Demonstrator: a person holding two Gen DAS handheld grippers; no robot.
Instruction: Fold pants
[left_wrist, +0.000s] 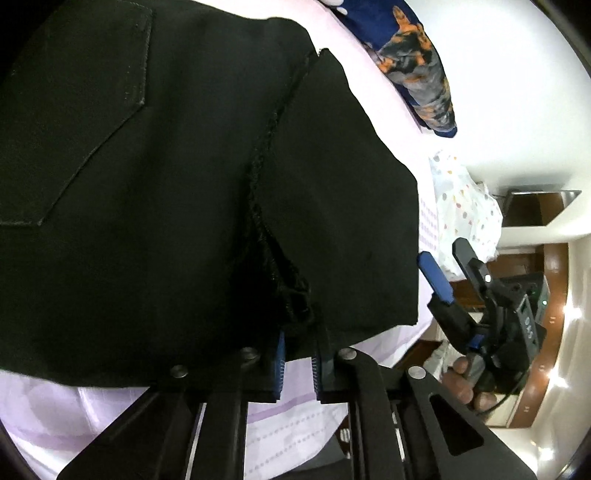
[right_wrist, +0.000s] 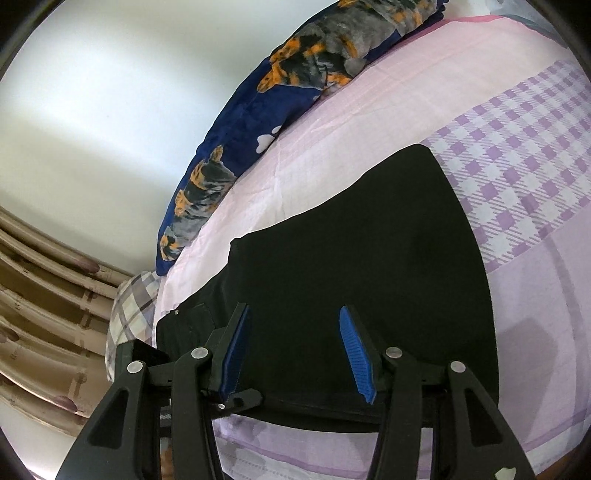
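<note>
Black pants (left_wrist: 166, 184) lie on the pink-and-lilac bedsheet (right_wrist: 388, 110), back pocket (left_wrist: 74, 122) facing up. Left gripper (left_wrist: 297, 356): jaws nearly together, pinching the pants' near edge by the seam. Right gripper (right_wrist: 295, 350): jaws about halfway apart, blue pads (right_wrist: 356, 354) hovering over the pants' near edge, nothing clamped. It also shows at the right of the left wrist view, held in a hand (left_wrist: 467, 384). Blue dog-print blanket (right_wrist: 258, 122) along the bed's far side by the wall.

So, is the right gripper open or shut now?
Open: the right gripper has its blue pads wide apart above the black pants, pressing nothing.
</note>
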